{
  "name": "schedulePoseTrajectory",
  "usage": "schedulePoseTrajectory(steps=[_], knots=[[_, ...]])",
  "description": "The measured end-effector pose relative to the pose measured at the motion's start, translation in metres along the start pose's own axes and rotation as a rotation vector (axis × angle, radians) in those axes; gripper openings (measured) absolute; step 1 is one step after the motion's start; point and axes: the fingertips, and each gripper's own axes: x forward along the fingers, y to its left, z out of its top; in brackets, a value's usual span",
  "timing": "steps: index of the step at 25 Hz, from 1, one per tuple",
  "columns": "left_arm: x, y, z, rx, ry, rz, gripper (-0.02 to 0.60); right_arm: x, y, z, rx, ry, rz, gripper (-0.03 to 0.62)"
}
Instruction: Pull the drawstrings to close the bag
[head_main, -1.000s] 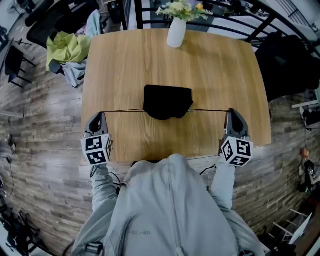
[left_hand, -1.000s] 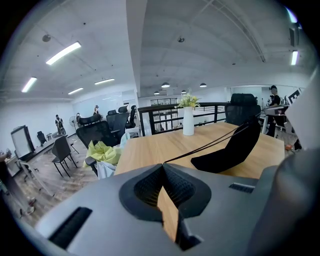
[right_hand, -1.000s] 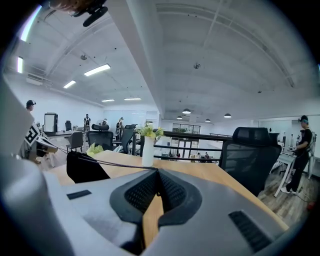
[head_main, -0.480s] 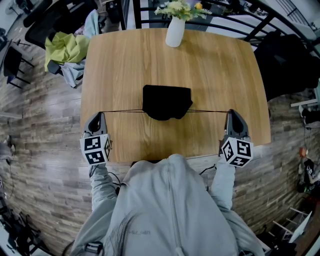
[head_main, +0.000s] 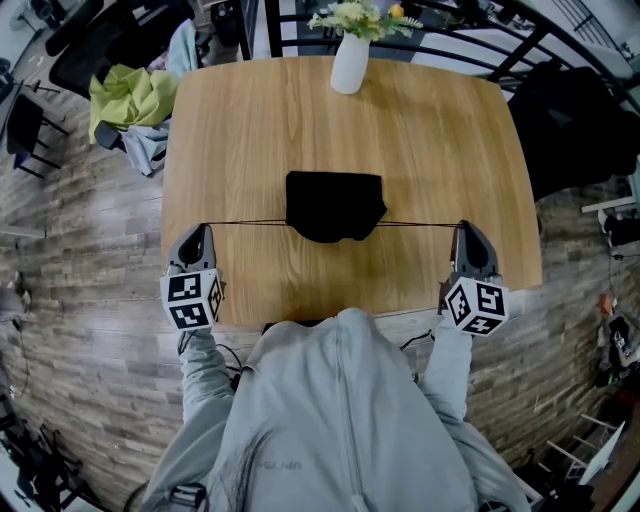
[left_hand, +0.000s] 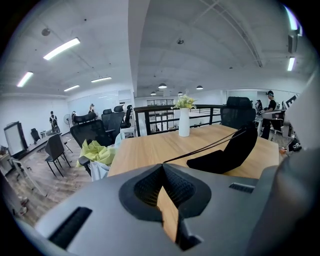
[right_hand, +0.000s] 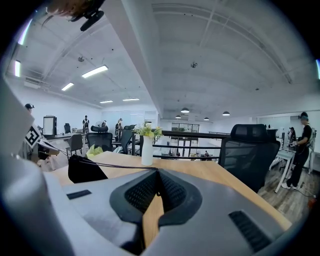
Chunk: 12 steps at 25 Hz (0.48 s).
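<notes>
Two drawstrings (head_main: 245, 222) run taut from the black bag (head_main: 335, 205) at the middle of the table (head_main: 420, 130) to its near corners, where your left gripper (head_main: 203, 230) and right gripper (head_main: 462, 227) each pinch one end, held far apart to cinch the mouth

Bright, even light comes from ceiling strip lamps (left_hand: 61, 48), leaving the worktop (head_main: 430, 140) with hardly any shadow and a mild sheen. The black bag (head_main: 335, 205) reads as a flat dark shape without detail. All views bow strongly toward their edges, and their corners fall to black.
</notes>
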Motion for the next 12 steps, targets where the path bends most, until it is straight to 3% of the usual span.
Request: schedulePoseTrajectory(steps=[12], knots=[[0.0035, -0.0084, 0.0105, -0.001, -0.020, -0.041, 0.026, -0.0009, 0.0038, 0.0098, 0.008, -0.028, 0.056, 0.023]])
